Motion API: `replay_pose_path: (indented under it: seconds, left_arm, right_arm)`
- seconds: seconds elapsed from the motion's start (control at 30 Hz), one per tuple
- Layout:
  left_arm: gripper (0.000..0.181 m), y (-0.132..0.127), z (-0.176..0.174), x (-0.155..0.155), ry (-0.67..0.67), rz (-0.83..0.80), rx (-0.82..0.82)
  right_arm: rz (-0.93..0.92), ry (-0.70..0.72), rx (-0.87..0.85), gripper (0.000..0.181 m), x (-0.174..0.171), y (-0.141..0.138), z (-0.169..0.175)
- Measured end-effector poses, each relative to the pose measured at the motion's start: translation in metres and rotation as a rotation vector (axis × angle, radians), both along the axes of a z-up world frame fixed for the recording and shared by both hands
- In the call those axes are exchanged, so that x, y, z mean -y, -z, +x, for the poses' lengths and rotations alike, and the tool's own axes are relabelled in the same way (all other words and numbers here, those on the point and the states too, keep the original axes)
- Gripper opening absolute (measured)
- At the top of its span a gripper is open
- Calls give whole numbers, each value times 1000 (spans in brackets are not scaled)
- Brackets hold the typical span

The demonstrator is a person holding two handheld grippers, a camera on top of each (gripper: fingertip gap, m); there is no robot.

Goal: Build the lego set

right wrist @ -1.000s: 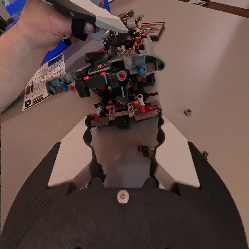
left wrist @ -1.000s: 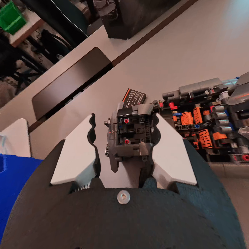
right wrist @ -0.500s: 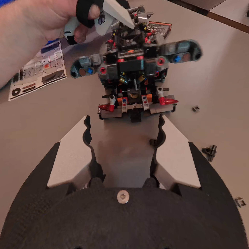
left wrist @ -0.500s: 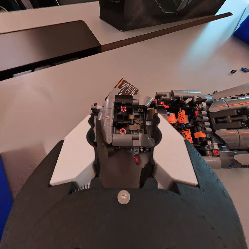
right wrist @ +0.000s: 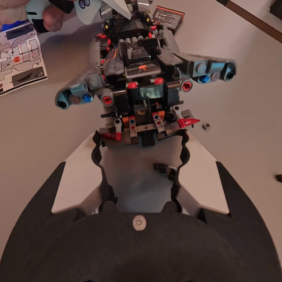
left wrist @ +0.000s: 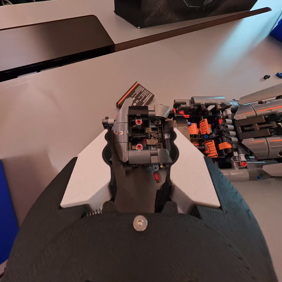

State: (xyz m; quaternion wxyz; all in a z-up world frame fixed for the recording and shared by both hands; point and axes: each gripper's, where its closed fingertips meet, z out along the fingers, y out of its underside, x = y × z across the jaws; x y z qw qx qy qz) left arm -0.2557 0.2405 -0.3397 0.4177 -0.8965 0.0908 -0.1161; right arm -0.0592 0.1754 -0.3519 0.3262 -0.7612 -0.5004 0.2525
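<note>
Left gripper pinches the lego model at its nose end on the table; right gripper, spread wide, sits at the tail. Prob. repositioning w/ both; next, right needs to clamp gently.

The lego vehicle runs off the left wrist view's right edge, its far end unseen. In the right wrist view, its side pods are motion-blurred, and the sticker sheet is cut by the left edge.

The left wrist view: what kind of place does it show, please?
Probably an office or workshop desk: a pale table joined to a second desk, holding a part-built lego vehicle and a black battery pack.
</note>
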Motion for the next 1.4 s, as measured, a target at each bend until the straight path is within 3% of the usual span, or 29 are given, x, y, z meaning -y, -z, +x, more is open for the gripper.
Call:
replay_pose_path:
  seconds: [0.4, 0.57, 0.8, 1.0, 1.1, 1.4]
  left_arm:
    - [69, -1, 34, 57, 31, -24, -66]
    - [72, -9, 47, 78, 111, -24, -78]
    - [84, -17, 30, 74, 177, 27, -62]
    - [70, 3, 35, 62, 196, -37, -22]
    - [58, 4, 44, 65, 205, -45, 39]
    - [57, 4, 51, 79, 150, -41, 28]
  right_arm:
    - [-15, -194, 54, 103, -26, 0, 36]
    - [28, -247, 89, 107, -28, -1, 51]
    - [20, -168, 110, 106, -14, -9, 72]
    - [-41, -105, 140, 98, 11, 5, 61]
    - [-25, -78, 139, 96, 5, 7, 56]
    - [-61, -152, 94, 105, -12, 6, 45]
